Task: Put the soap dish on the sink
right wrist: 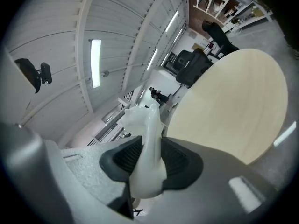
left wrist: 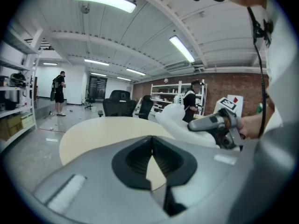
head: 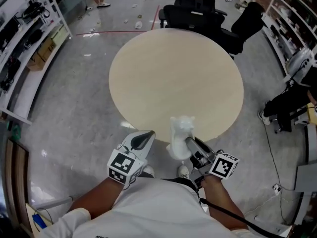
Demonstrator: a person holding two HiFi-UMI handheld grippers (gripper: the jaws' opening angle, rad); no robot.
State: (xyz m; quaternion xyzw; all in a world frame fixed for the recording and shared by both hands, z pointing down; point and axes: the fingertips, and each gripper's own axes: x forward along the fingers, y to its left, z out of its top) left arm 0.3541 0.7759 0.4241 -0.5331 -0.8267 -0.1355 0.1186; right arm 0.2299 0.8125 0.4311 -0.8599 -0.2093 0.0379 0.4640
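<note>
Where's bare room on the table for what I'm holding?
The round table is bare all over, from the black office chairs at its far edge to its near rim. Only that rim is crowded: the left gripper and the right gripper, holding the white soap dish.

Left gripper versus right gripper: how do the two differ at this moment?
The left gripper has its jaws together with nothing between them; the right gripper is clamped on a white soap dish. In the head view the left gripper angles toward the right and the right gripper toward the left, so their tips converge. Both are grey, carry a marker cube, and sit at the near edge of the round table.
</note>
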